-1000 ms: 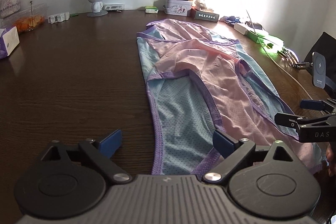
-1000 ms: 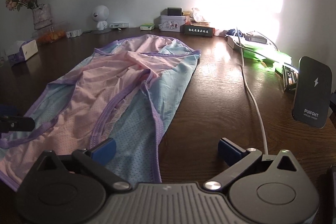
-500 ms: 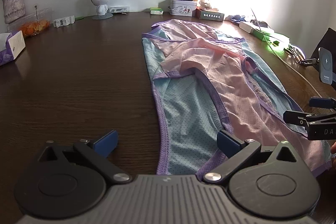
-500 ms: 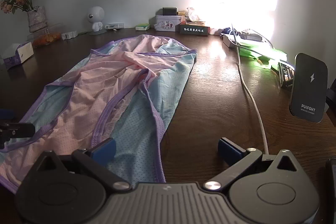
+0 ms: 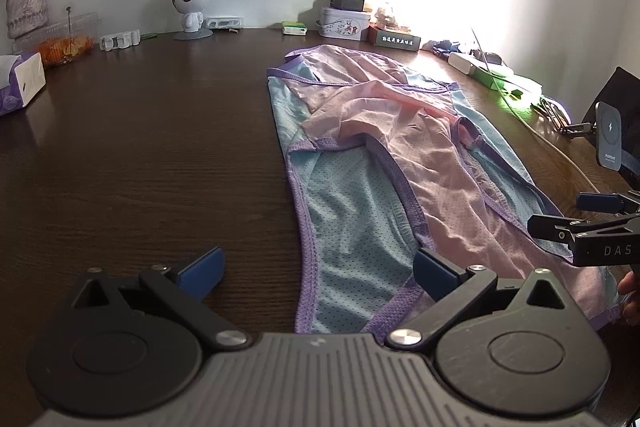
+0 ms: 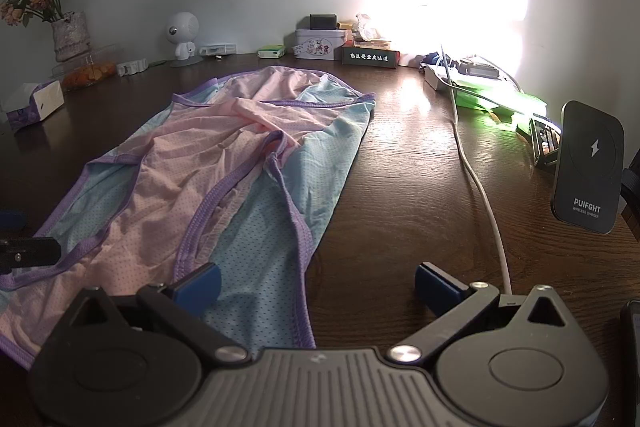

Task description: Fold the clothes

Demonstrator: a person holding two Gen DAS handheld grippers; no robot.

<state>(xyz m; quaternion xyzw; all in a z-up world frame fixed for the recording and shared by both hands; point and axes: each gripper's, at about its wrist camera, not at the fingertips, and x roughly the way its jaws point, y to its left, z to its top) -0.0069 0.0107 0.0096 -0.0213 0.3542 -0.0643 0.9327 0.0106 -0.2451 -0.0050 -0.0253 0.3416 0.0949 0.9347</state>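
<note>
- Left wrist view: left gripper [image 5: 316, 269] stands with its jaws spread wide and nothing between the pads; the left pad sits over bare table [image 5: 132, 163], the right pad over the near hem of the garment [image 5: 360, 195].
- Garment, same view: a pink and pale-blue mesh piece with purple binding, lying flat ahead and slightly right of this gripper, its long axis running away toward the far wall. The near hem lies directly below the jaws.
- Right gripper [image 5: 560, 217], seen at the right edge of this view, hovers over the garment's right border; its opening cannot be judged from here.
- Right wrist view: right gripper [image 6: 316, 281] has both pads wide apart and empty, the left pad above blue mesh of the garment [image 6: 224, 163], the right pad over table wood [image 6: 400, 187] beside a white cable [image 6: 480, 195].
- Garment, same view: it extends ahead and to the left, narrowing toward the far end.
- Handling, as judged: the fabric looks thin, light and limp, likely to sag and wrinkle; the bound purple near corners offer the firmest hold.
</note>
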